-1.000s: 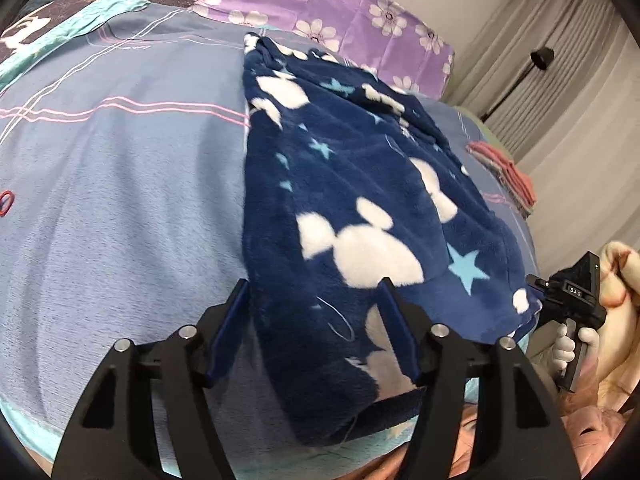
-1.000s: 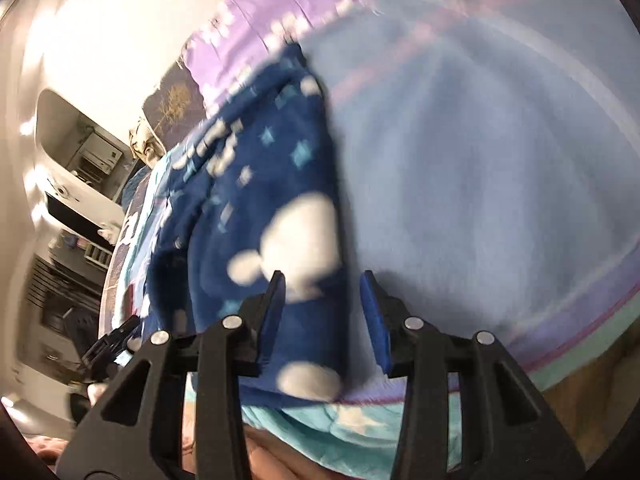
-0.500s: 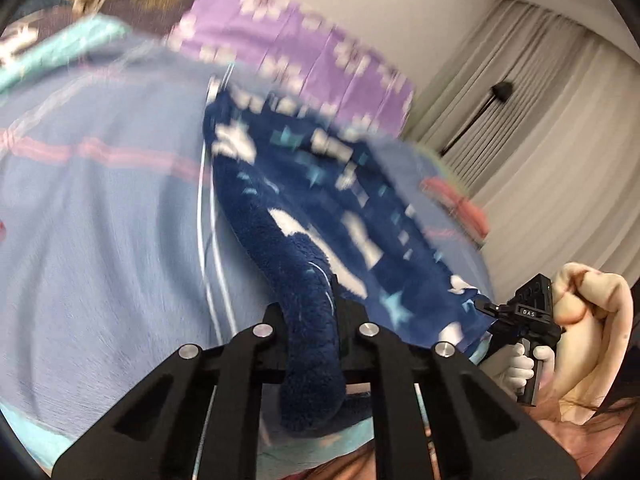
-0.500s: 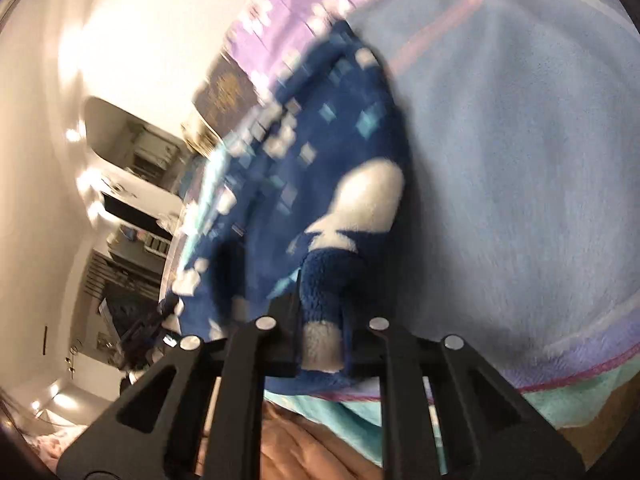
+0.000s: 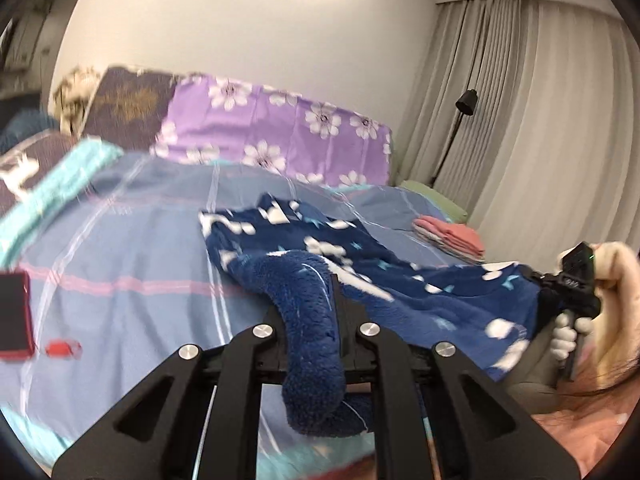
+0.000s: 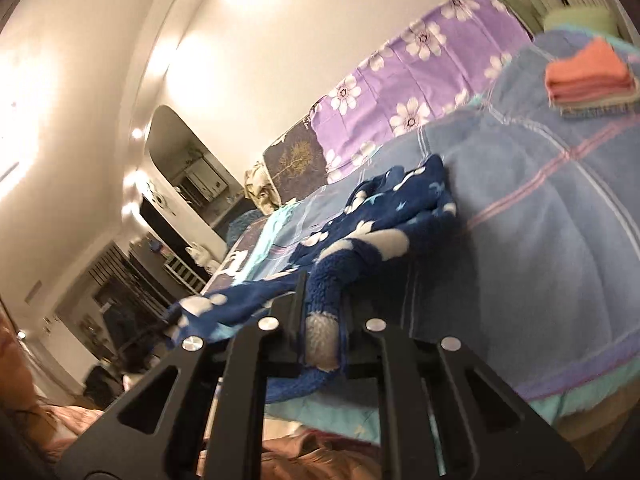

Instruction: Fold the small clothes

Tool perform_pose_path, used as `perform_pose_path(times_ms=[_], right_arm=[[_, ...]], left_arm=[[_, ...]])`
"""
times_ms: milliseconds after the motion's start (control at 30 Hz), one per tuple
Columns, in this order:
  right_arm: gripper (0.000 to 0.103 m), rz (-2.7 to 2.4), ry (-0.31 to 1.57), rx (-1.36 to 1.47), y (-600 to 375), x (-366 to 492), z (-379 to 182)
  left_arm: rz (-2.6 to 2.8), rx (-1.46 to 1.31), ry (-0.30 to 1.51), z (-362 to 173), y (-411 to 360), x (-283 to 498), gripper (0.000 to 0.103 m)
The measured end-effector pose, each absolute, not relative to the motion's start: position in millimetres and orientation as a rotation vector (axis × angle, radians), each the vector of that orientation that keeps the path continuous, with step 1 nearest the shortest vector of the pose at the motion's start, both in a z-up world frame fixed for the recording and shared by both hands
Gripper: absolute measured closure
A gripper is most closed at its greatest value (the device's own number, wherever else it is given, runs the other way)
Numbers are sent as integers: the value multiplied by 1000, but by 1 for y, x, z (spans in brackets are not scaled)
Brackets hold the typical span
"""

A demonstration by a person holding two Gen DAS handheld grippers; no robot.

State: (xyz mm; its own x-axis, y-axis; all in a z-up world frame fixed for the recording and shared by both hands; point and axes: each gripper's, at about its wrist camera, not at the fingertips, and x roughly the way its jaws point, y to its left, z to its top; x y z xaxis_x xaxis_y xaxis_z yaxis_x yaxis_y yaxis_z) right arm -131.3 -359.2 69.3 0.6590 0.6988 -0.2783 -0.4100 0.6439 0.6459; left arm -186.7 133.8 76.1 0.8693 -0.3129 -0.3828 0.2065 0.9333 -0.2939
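The navy fleece garment, patterned with white shapes and pale stars, lies on the blue bedspread with its near edge lifted clear of the bed. The left gripper has its fingers clamped on a thick roll of the fleece at one near corner, and the right gripper is clamped the same way on the other near corner; in the left wrist view the right gripper shows at the far right, held in a white-gloved hand, with the cloth stretched between the two. The far end of the garment rests on the bedspread, toward the purple flowered pillow. A finished stack of folded pink and salmon clothes sits well apart near the far corner of the bed, and a red phone lies off to the left. The step in hand looks like the lengthwise fold: the near hem is picked up and ready to be carried over. The next move calls for both hands travelling together toward the pillow, keeping the edge taut and level, then lowering it so hem meets hem before letting go.
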Motion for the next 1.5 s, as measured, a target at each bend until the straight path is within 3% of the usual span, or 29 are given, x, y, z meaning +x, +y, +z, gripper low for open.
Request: perform_pose_path(times_ms=[200, 467, 933, 1233, 1500], right_arm=[[90, 615, 541, 598, -347, -86, 64], [89, 606, 461, 495, -319, -33, 99], [89, 499, 428, 413, -285, 119, 127], [89, 427, 612, 407, -263, 231, 59], [89, 369, 762, 429, -264, 269, -19]], left_arm=[[-275, -270, 453, 70, 132, -132, 90], [-242, -258, 413, 87, 140, -78, 89], [-141, -207, 446, 110, 160, 66, 87], [-64, -199, 561, 56, 169, 168, 86], [17, -238, 763, -46, 193, 220, 83]])
